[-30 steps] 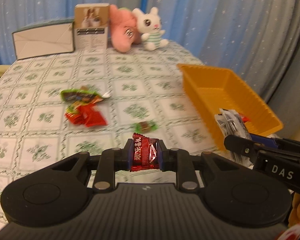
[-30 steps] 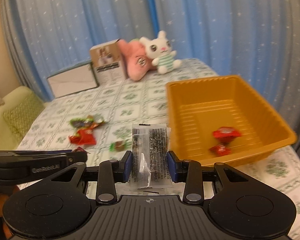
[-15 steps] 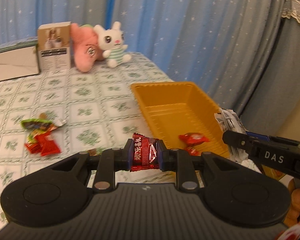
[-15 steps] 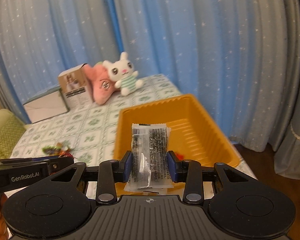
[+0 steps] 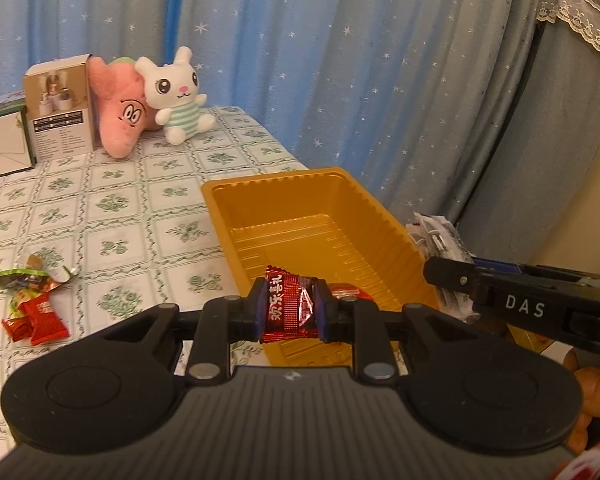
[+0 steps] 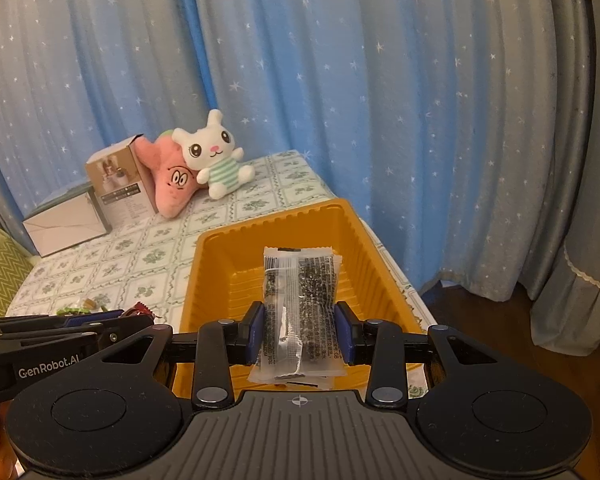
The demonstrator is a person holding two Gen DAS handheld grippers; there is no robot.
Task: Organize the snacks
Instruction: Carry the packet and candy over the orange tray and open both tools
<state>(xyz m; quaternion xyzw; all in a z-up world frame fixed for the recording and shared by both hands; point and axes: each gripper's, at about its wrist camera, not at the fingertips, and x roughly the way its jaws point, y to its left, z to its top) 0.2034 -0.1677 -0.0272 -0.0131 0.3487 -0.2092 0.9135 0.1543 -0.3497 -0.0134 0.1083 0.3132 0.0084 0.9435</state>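
- Above the near end of the orange tray (image 5: 284,216), the left gripper (image 5: 289,307) has its jaws pinching a red candy (image 5: 288,308) by its two sides; the candy's long axis stands roughly upright between the pads.
- From the left wrist view the tray lies straight ahead and below the jaws, with its long axis running away from the camera toward the curtain (image 5: 340,60).
- One or two red wrapped pieces (image 5: 346,290) already lie on the tray floor, just behind the held candy and partly hidden by it.
- The right gripper (image 6: 299,338) has its jaws pinching a clear packet of dark seeds (image 6: 300,312), which stands upright with its long axis pointing forward over the tray (image 6: 204,264).
- Both grippers are side by side at the same near short end of the tray, the left one by its left corner and the right one nearer the middle; it is hard to judge which is closer to the tray floor.
- The coming move is probably to open the jaws and let each snack drop; both seem to hang over the inside of the tray, but the candy sits close to the near wall and could fall outside.
- On the worktop (image 5: 100,208), left of the tray and well apart from it, a small pile of loose snacks (image 5: 32,300) is not yet collected.
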